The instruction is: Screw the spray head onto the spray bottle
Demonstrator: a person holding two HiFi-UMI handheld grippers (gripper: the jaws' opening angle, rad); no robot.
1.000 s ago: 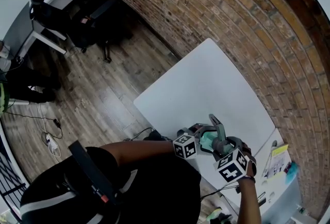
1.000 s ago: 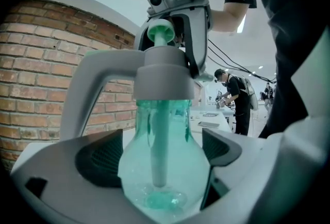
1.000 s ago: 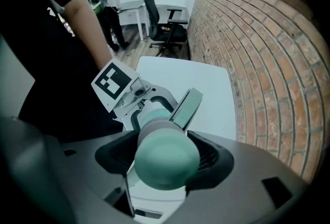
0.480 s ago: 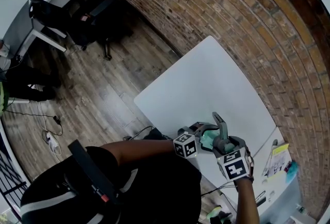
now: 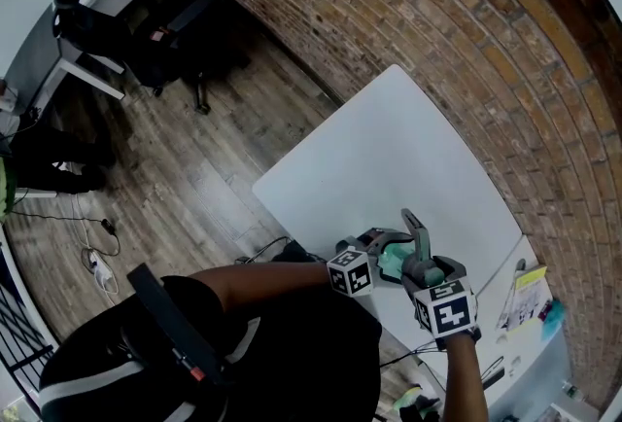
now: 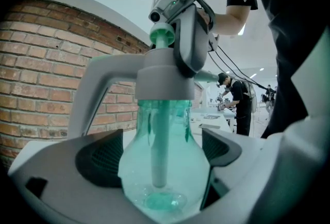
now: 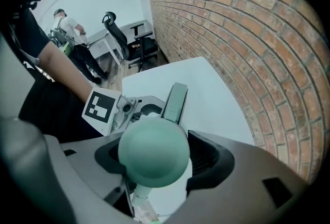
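The left gripper (image 6: 160, 166) has moulded grey plastic jaws with black ribbed pads. The jaws are set wide and pressed against both flanks of the spray bottle (image 6: 172, 140). The bottle is translucent teal plastic with a bulbous body that narrows to the neck. It is held upright, and a pale dip tube (image 6: 157, 145) runs down its centre.

The right gripper (image 7: 157, 160) is of the same construction. It points down from above with its jaws closed on the spray head (image 6: 165, 74), which sits on the bottle neck. The head is matte grey plastic with a long curved lever (image 6: 87, 99) and a smooth, rounded green knob (image 7: 153, 152) on top.

Each gripper carries a cube (image 5: 350, 274) with black-and-white square markers.

The assembly is held over a smooth white table (image 5: 389, 148), near the edge closest to the person. A rough red brick wall (image 5: 466, 41) borders the table, and a wood-plank floor (image 5: 214, 177) lies on the opposite side.
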